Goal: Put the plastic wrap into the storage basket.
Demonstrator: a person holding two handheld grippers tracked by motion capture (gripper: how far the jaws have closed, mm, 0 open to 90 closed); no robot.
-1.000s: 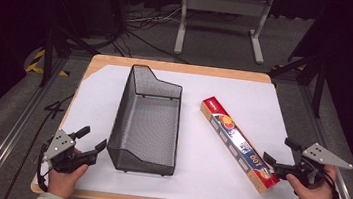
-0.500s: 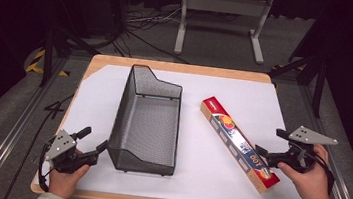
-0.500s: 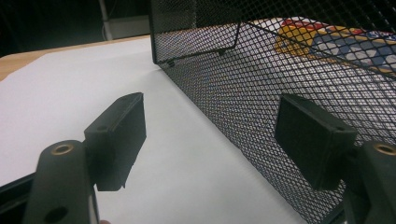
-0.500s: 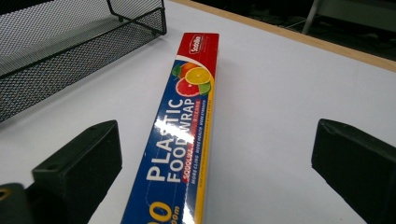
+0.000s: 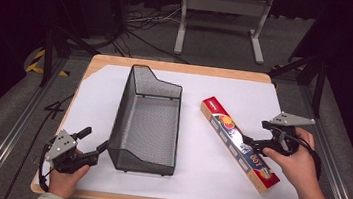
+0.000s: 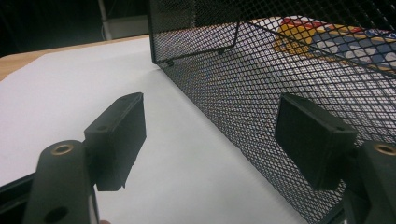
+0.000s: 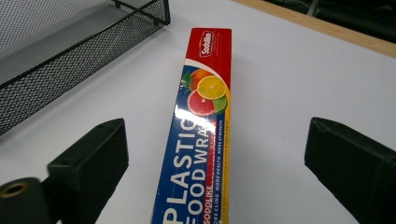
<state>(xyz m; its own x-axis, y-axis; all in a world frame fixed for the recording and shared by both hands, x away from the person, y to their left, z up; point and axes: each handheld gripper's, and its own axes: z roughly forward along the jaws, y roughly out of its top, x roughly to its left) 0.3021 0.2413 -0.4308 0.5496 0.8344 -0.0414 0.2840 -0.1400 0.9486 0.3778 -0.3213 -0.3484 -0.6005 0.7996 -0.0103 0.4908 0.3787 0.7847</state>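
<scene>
- The right claw (image 5: 254, 141) hung over the plastic wrap box (image 5: 238, 143), its jaws spread wide and holding nothing; in the right gripper view the box (image 7: 198, 126) ran up between the two black jaws with clear white surface on either side.
- The box lay flat on the white surface (image 5: 225, 92), aslant, to the right of the mesh basket (image 5: 148, 121) and apart from it, its near end close to the front edge.
- The step in hand looked like a grasp across the box's narrow width. To do it well, the claw should come down square to the long sides, centred on the box, and low enough for the pads to bite the side faces rather than the glossy top.
- Gripping nearer the middle of the length would probably keep the long box from drooping or swinging once lifted; from the high view the claw seemed near the middle, though the hand hid the exact spot.
- The left claw (image 5: 88, 144) rested at the near left corner, jaws open and empty, just beside the basket's near wall (image 6: 261, 107), well placed to steady it.
- Nothing lay between box and basket. The basket's tall far end and its rim were the only things to clear.
</scene>
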